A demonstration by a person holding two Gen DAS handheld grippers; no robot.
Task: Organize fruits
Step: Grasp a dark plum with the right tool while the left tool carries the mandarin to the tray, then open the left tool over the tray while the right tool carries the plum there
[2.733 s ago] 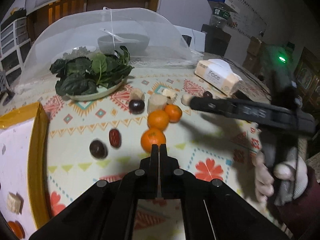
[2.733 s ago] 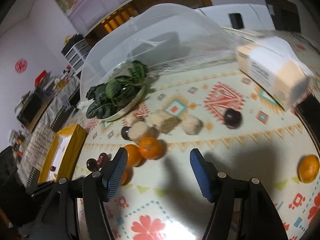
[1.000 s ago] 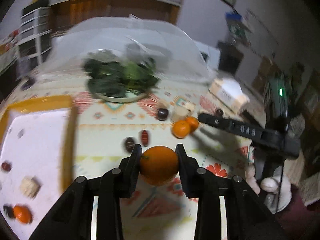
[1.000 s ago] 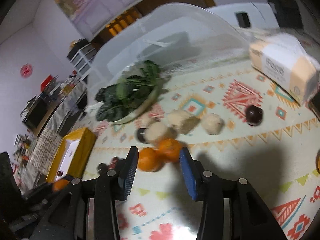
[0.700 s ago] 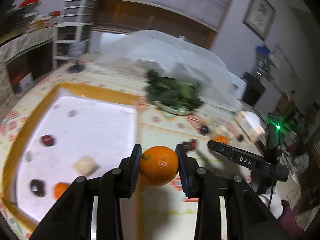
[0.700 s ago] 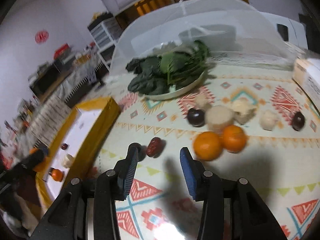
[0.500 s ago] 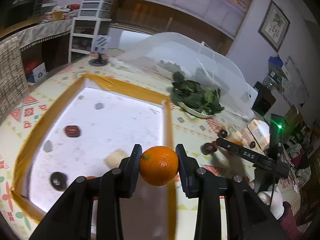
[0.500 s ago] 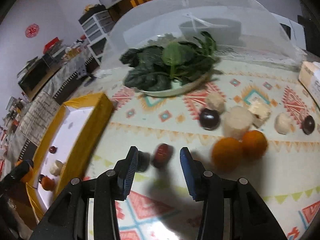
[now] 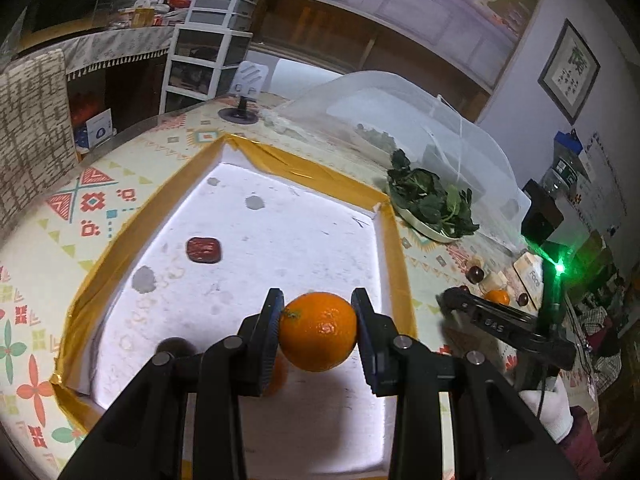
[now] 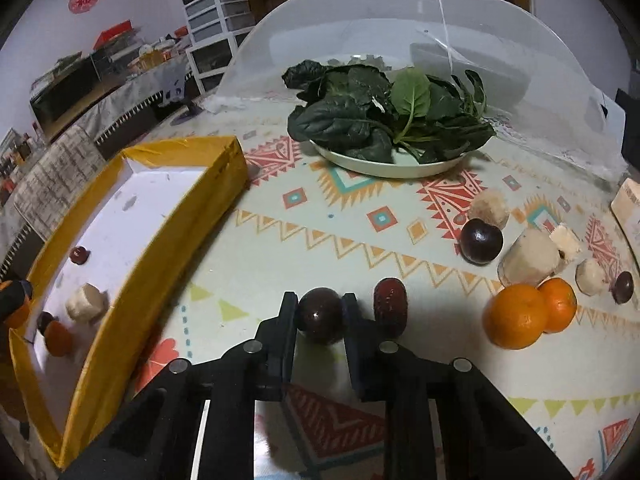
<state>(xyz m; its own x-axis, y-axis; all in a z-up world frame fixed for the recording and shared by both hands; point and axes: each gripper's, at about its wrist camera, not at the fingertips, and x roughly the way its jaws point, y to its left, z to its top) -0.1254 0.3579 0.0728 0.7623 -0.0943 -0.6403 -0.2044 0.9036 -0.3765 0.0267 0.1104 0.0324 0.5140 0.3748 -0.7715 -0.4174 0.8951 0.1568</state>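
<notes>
A: What is the yellow-rimmed tray (image 9: 394, 248) made of?

B: It looks like card or foam board. The rim is wrapped in shiny, wrinkled yellow tape; the white floor is matt and stained with grey blotches.

A: And the orange (image 9: 318, 332)?

B: Its peel is dimpled, with a soft sheen. The left gripper (image 9: 318, 334) looks like matt black plastic, ribbed on the pads, with small bright metal pins at the joints.

A: The dark plum (image 10: 321, 314)?

B: Smooth, glossy skin with a highlight. The red date (image 10: 390, 306) beside it is shiny too, slightly wrinkled.

A: The table covering (image 10: 320, 236)?

B: A smooth printed sheet, faintly reflective. The dome cover (image 10: 400, 32) is fine translucent mesh; the spinach plate (image 10: 384, 168) looks glazed.
</notes>
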